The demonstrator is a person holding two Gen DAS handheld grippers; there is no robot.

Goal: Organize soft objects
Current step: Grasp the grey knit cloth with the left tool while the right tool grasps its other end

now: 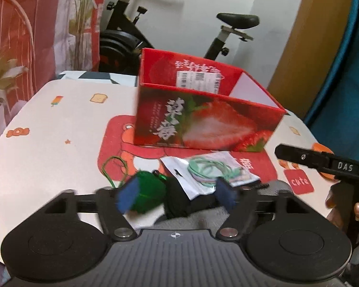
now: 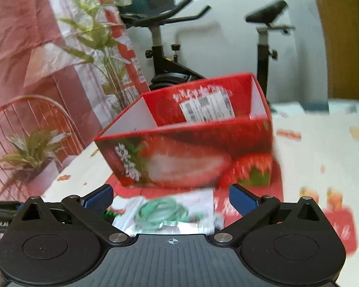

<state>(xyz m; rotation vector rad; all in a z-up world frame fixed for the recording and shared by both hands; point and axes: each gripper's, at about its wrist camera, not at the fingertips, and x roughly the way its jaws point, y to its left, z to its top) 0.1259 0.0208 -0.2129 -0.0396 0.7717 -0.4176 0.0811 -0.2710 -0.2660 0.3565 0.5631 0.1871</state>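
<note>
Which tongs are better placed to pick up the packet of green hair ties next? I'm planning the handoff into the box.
Probably right: the right tongs are open with the packet of green hair ties centred between them. The left tongs are open around a green pom-pom.

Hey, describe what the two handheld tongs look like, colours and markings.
Both the left tongs and the right tongs are matte black, with ribbed bodies, round side discs, silver pivot screws, a small white crosshair mark and blue pads.
</note>
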